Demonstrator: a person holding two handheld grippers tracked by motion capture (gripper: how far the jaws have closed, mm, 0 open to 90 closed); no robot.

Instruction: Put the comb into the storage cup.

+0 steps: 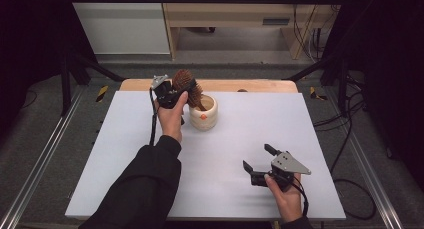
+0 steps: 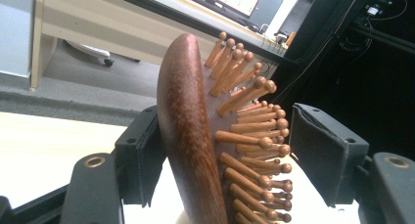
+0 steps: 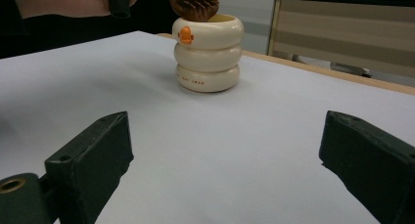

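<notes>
1. Two grippers, one brush job: we see the left gripper with the wooden hairbrush between its jaws; grip contact unclear.
2. Hairbrush sits at the cream cup, tilted, handle end inside.
3. Right gripper well apart from the cup, jaws spread wide over white table.

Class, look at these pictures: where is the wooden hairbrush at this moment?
In the high view the wooden hairbrush stands at the table's far edge, left of centre, its handle down in the cream cup, its head between the jaws of the left gripper.
</notes>
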